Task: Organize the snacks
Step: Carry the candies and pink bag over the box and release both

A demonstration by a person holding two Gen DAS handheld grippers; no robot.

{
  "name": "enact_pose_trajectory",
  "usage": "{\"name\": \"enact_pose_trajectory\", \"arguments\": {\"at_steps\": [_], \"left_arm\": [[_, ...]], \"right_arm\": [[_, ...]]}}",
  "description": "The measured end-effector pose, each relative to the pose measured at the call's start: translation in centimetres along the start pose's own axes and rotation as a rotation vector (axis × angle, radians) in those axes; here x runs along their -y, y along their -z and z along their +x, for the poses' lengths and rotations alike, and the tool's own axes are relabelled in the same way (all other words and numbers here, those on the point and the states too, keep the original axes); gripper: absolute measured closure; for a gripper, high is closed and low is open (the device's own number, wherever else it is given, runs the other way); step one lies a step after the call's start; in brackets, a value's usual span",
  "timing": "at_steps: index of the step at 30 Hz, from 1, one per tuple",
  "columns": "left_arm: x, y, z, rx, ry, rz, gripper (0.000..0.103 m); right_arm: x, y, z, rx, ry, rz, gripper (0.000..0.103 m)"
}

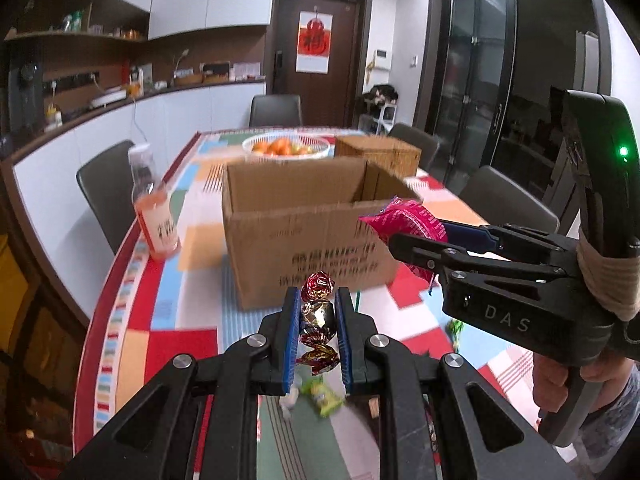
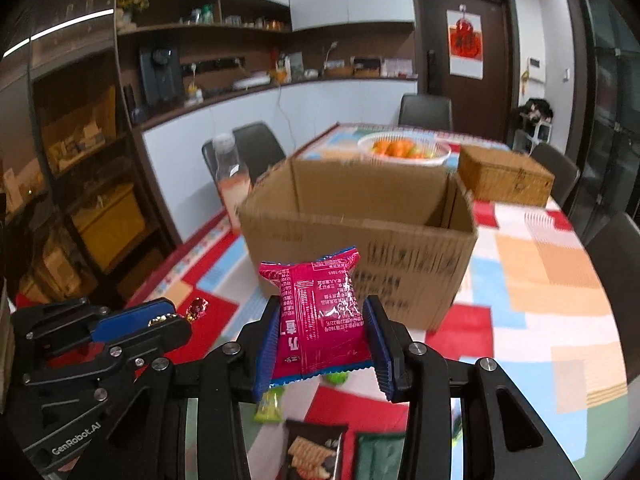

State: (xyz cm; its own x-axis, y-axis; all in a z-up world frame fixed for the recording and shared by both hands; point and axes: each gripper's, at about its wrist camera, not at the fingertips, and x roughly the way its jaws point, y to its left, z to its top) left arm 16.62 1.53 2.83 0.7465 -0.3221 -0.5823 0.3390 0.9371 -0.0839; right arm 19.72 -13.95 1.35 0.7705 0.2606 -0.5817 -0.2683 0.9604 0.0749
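My left gripper [image 1: 318, 304] is shut on a foil-wrapped candy [image 1: 318, 316], red and gold, held above the table. My right gripper [image 2: 322, 312] is shut on a pink snack packet [image 2: 322, 312] with blue sealed edges. An open cardboard box [image 1: 304, 224] [image 2: 360, 232] stands on the table just beyond both grippers. In the left wrist view the right gripper [image 1: 394, 232] comes in from the right, its pink packet [image 1: 404, 216] near the box's front right corner. In the right wrist view the left gripper [image 2: 176, 318] shows at lower left with the candy [image 2: 197, 307] at its tip.
Small green packets [image 1: 322, 394] [image 2: 269, 406], a dark cracker packet [image 2: 314, 452] and a green packet [image 2: 378, 456] lie on the colourful tablecloth [image 2: 552, 280] below me. Left of the box stands a bottle of orange drink [image 1: 154, 208]. Behind it are a white fruit basket [image 1: 286, 146] and a wicker box [image 2: 506, 178]. Chairs ring the table.
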Motion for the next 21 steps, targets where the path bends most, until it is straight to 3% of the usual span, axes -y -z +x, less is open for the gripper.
{"name": "enact_pose_trajectory", "arguments": {"at_steps": [12,21], "left_arm": [[-0.1,-6.4,1.0,0.106,-0.01,0.03,0.085],[-1.0,-10.9,5.2,0.094,-0.023,0.039,0.085]], "right_arm": [[1.7,-5.6,-1.0,0.134,0.038,0.014,0.061],[4.3,-9.5,1.5,0.148,0.057,0.051,0.061]]}}
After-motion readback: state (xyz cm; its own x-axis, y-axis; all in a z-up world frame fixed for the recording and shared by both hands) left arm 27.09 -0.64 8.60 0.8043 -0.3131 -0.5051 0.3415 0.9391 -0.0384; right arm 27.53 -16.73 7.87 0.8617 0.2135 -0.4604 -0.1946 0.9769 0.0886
